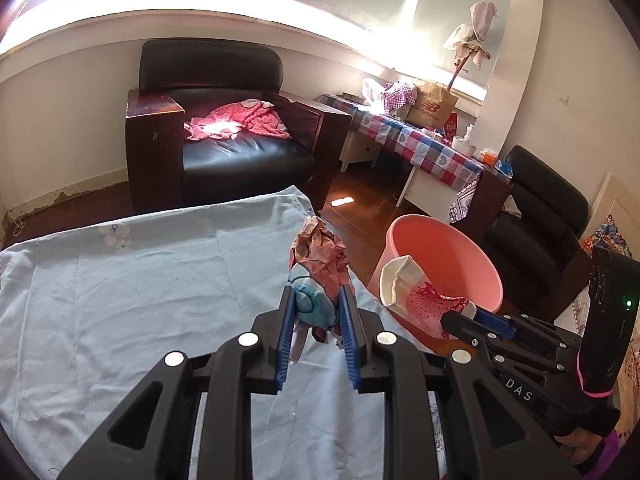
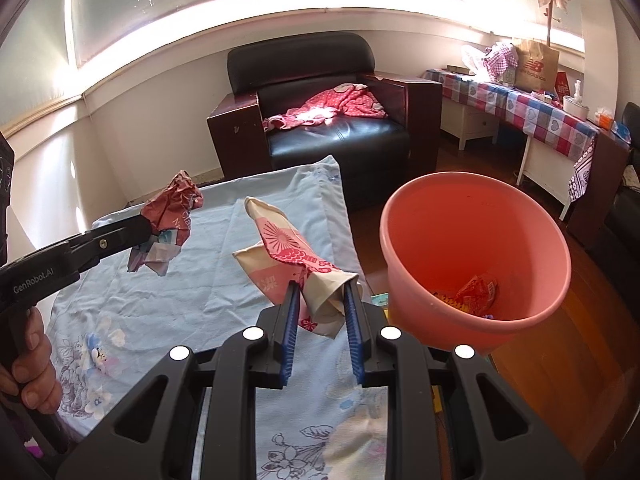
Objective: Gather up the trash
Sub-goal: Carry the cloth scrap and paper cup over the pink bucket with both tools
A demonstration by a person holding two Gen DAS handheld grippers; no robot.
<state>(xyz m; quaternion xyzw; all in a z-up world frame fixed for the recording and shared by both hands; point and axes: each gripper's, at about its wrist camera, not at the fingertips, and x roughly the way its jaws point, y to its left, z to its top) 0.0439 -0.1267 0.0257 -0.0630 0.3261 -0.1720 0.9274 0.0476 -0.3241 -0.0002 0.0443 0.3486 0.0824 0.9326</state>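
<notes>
- The left claw is clamped on a crumpled wrapper, held above the blue sheet covering the bed, short of the pink bin. If it lets go here, the wrapper lands on the sheet, not in the bin.
- The right claw is clamped on the narrow end of a paper cup, which sticks out over the sheet just beside the bin. It is not over the opening either, so an early release would drop it on the bed or floor.
- The cup is pinched only at its crushed end, with most of its length free. A quick swing could probably twist it out of the pads.
- Loose folds of the wrapper hang below the left claw. I judge they could catch on the bin's rim and drag the piece outside.
- The bin stands on the floor at the bed's edge and looks light. A knock from either claw could tip it and spill the wrappers already inside.
- Both claws head for one opening, so they could collide if moved together.
</notes>
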